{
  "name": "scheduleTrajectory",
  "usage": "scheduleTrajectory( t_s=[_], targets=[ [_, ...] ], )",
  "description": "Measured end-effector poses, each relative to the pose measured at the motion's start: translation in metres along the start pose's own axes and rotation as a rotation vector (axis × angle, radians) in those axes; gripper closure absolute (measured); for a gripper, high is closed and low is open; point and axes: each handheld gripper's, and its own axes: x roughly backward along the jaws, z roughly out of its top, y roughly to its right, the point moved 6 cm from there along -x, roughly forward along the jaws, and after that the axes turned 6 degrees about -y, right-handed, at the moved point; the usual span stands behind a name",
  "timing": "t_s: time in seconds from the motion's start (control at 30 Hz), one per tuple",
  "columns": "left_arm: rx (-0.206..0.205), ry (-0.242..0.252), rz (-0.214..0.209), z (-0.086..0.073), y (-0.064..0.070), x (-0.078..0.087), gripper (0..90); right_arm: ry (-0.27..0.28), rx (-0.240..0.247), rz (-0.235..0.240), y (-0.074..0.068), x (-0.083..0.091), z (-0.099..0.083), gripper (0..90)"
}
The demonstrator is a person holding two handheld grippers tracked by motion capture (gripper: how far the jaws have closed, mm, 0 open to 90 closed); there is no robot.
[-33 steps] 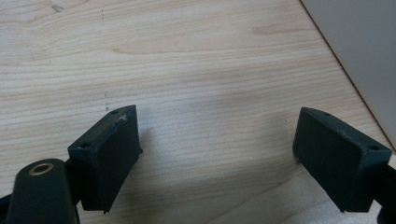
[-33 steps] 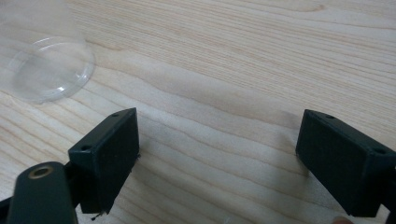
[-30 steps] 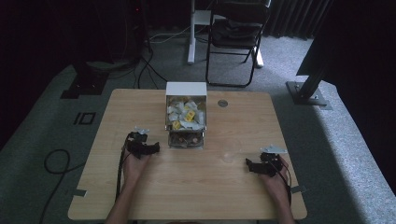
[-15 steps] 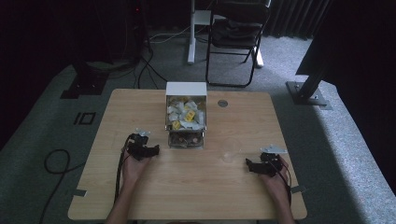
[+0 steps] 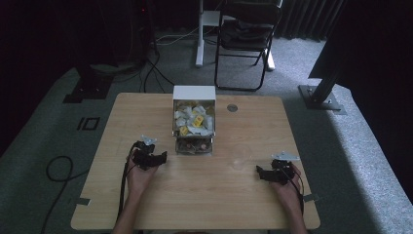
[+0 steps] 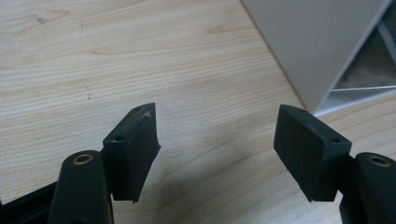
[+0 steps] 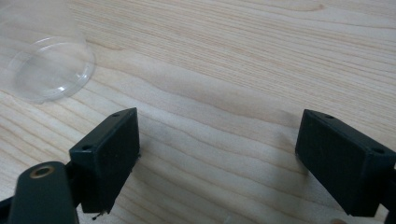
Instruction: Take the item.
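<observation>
While the white box (image 5: 194, 92) is sitting mid-table holding pale and yellow packets (image 5: 194, 120), both grippers, left (image 6: 215, 144) and right (image 7: 217, 154), are gaping wide and empty; the right gripper view is showing a clear cup (image 7: 44, 60).

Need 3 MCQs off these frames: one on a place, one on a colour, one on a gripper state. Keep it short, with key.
1. Where is the clear plastic cup?
A. inside the white box
B. on the table, ahead of the right gripper
C. between the left gripper's jaws

2. What colour is the box at the table's far middle?
A. white
B. red
C. black

3. How do the left gripper jaws stand?
A. shut on a packet
B. shut on nothing
C. open, with bare wood between them

Key: 1 B, the right gripper view shows it on the wood; 2 A, the high view shows white walls; 3 C, the left gripper view shows the gap.
</observation>
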Motion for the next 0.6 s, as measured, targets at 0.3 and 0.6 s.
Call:
scheduleTrajectory(
  t_s=[0.3, 0.6],
  targets=[
    [-0.026, 0.038, -0.025, 0.001, 0.010, 0.015, 33.0, 0.000, 0.000, 0.000, 0.000, 0.000, 0.000, 13.4],
    [-0.066, 0.081, -0.072, 0.005, 0.027, 0.029, 33.0, 0.001, 0.001, 0.000, 0.000, 0.000, 0.000, 13.4]
  ],
)
